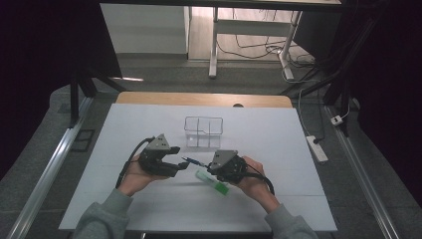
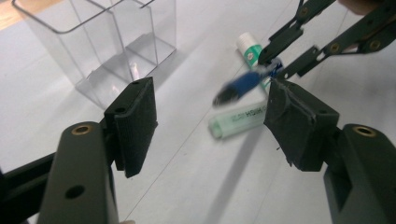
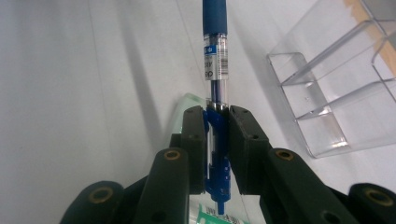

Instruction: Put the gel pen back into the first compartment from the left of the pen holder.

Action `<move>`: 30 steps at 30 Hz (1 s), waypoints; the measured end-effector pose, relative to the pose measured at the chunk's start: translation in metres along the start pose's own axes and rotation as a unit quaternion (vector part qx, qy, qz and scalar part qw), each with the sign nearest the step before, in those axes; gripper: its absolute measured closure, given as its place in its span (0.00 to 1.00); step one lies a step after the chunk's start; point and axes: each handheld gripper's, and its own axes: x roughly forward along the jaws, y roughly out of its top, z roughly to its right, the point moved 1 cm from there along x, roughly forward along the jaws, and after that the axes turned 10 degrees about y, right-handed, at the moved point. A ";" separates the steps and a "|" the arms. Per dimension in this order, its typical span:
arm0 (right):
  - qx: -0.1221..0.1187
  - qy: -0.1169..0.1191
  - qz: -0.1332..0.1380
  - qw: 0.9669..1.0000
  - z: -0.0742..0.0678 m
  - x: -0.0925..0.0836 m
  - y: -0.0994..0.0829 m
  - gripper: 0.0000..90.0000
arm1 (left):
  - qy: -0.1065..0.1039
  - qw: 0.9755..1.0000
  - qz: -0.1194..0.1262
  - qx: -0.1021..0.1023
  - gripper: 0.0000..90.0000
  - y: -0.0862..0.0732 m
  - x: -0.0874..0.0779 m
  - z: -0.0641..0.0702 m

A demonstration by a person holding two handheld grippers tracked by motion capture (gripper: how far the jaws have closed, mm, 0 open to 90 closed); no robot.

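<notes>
A blue pen point(image 1: 191, 162) with a clear barrel is held level above the white table, and my right gripper point(image 1: 206, 166) is shut on its clip end point(image 3: 215, 140). The pen's blue grip point(image 3: 214, 18) points away from that gripper. In the left gripper view the pen point(image 2: 243, 86) is blurred and hangs just beyond my left gripper point(image 2: 215, 116), whose jaws stand wide open with nothing between the pads. In the high view the left gripper point(image 1: 178, 160) faces the right one across the pen. A pale green marker point(image 2: 238, 119) lies on the table under the pen.
A clear plastic organiser box point(image 1: 203, 132) with dividers stands empty behind the grippers. A white and green tube point(image 2: 247, 46) lies next to the marker. The white table top point(image 1: 278, 144) reaches a wooden edge at the back.
</notes>
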 end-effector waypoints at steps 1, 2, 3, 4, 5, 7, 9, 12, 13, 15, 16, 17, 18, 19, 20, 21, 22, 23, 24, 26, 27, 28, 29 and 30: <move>0.001 0.000 0.002 1.000 0.001 0.000 -0.001 0.85 | 0.001 1.000 -0.001 0.000 0.37 -0.001 0.000 -0.001; 0.004 -0.001 0.003 1.000 0.002 -0.001 -0.001 0.85 | 0.002 1.000 -0.001 -0.001 0.37 -0.001 0.000 -0.001; 0.009 -0.004 0.007 1.000 0.002 0.000 -0.002 0.85 | 0.002 1.000 0.001 -0.002 0.37 -0.002 -0.001 -0.001; 0.011 -0.004 0.008 1.000 0.003 -0.001 -0.002 0.85 | 0.003 1.000 0.002 -0.003 0.37 -0.002 -0.001 -0.002; 0.016 -0.004 0.010 1.000 0.003 -0.001 -0.002 0.85 | 0.004 1.000 0.003 -0.003 0.37 -0.003 -0.001 -0.002; 0.023 0.000 0.019 1.000 0.005 -0.003 -0.003 0.85 | 0.004 1.000 0.004 -0.004 0.37 -0.003 -0.002 -0.003; 0.034 0.005 0.031 0.999 0.006 -0.004 -0.003 0.85 | 0.007 1.000 0.004 -0.004 0.37 -0.004 -0.001 -0.003; 0.043 0.004 0.041 0.998 0.007 -0.004 -0.004 0.85 | 0.007 1.000 0.007 -0.008 0.38 -0.005 -0.002 -0.004; 0.045 0.005 0.043 0.998 0.008 -0.005 -0.004 0.85 | 0.007 1.000 0.008 -0.009 0.38 -0.005 -0.002 -0.004; 0.052 0.005 0.047 0.998 0.009 -0.005 -0.005 0.85 | 0.007 1.000 0.009 -0.009 0.38 -0.005 -0.002 -0.004; 0.053 0.004 0.048 0.997 0.010 -0.006 -0.005 0.85 | 0.007 1.000 0.010 -0.009 0.38 -0.005 -0.002 -0.004; 0.058 0.003 0.050 0.997 0.010 -0.006 -0.006 0.85 | 0.007 1.000 0.010 -0.009 0.38 -0.005 -0.002 -0.004; 0.059 0.003 0.051 0.997 0.011 -0.006 -0.006 0.85 | 0.006 1.000 0.010 -0.009 0.38 -0.005 -0.002 -0.003; 0.062 0.004 0.055 0.997 0.011 -0.006 -0.006 0.85 | 0.006 1.000 0.010 -0.010 0.38 -0.005 -0.001 -0.003; 0.062 0.004 0.056 0.997 0.012 -0.007 -0.007 0.85 | 0.006 1.000 0.010 -0.010 0.38 -0.005 -0.001 -0.003; 0.065 0.004 0.057 0.996 0.012 -0.006 -0.007 0.85 | 0.005 1.000 0.010 -0.011 0.38 -0.005 -0.001 -0.003; 0.066 0.004 0.057 0.996 0.012 -0.006 -0.007 0.85 | 0.004 1.000 0.010 -0.011 0.38 -0.005 0.000 -0.003; 0.068 0.005 0.058 0.996 0.012 -0.006 -0.007 0.85 | 0.004 1.000 0.010 -0.011 0.38 -0.005 0.000 -0.003; 0.067 0.005 0.060 0.996 0.012 -0.005 -0.008 0.85 | 0.004 1.000 0.011 -0.011 0.38 -0.005 0.000 -0.002; 0.069 0.005 0.060 0.996 0.012 -0.005 -0.008 0.85 | 0.004 1.000 0.013 -0.012 0.38 -0.005 0.000 -0.002; 0.070 0.005 0.061 0.996 0.012 -0.004 -0.008 0.85 | 0.003 1.000 0.014 -0.013 0.38 -0.005 0.000 -0.002; 0.071 0.005 0.062 0.996 0.012 -0.004 -0.008 0.85 | 0.002 1.000 0.016 -0.014 0.38 -0.004 0.000 -0.002; 0.073 0.008 0.065 0.995 0.012 -0.004 -0.007 0.85 | 0.001 1.000 0.017 -0.016 0.38 -0.004 -0.001 -0.002; 0.074 0.007 0.068 0.995 0.012 -0.005 -0.007 0.85 | 0.000 1.000 0.019 -0.018 0.38 -0.004 -0.001 -0.002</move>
